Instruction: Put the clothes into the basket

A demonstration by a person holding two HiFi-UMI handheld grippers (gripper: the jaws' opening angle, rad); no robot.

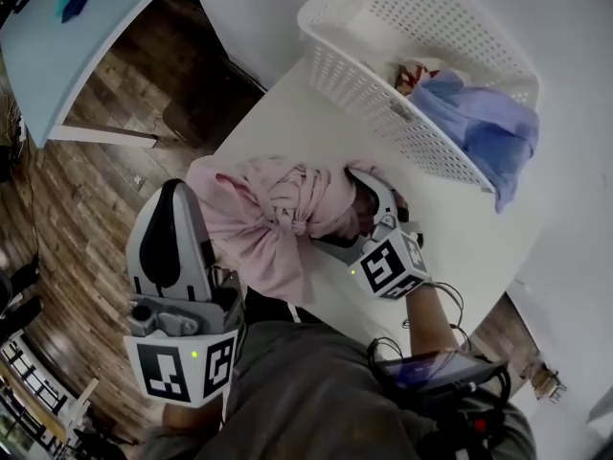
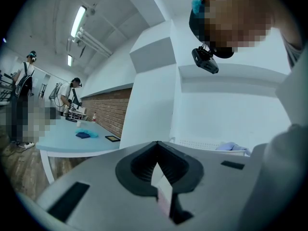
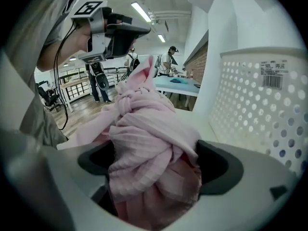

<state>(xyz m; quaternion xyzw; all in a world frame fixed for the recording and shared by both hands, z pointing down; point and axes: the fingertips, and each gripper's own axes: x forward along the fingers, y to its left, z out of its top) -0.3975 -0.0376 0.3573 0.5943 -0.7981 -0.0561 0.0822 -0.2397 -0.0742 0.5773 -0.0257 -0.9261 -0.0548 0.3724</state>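
Fingers of your right gripper (image 3: 159, 163) gape wide around the knotted pink garment (image 1: 268, 209) on the table (image 1: 460, 228); left gripper (image 2: 157, 172) pinches its edge. The white basket (image 1: 354, 77) holds blue clothing (image 1: 479, 123).

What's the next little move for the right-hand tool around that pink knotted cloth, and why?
Probably close the right gripper on the pink cloth. Its jaws stand wide apart with the knotted bundle between them, seemingly unsqueezed, and the cloth lies on the table beside the basket, which already holds a blue garment. A grip has to come before any lift.
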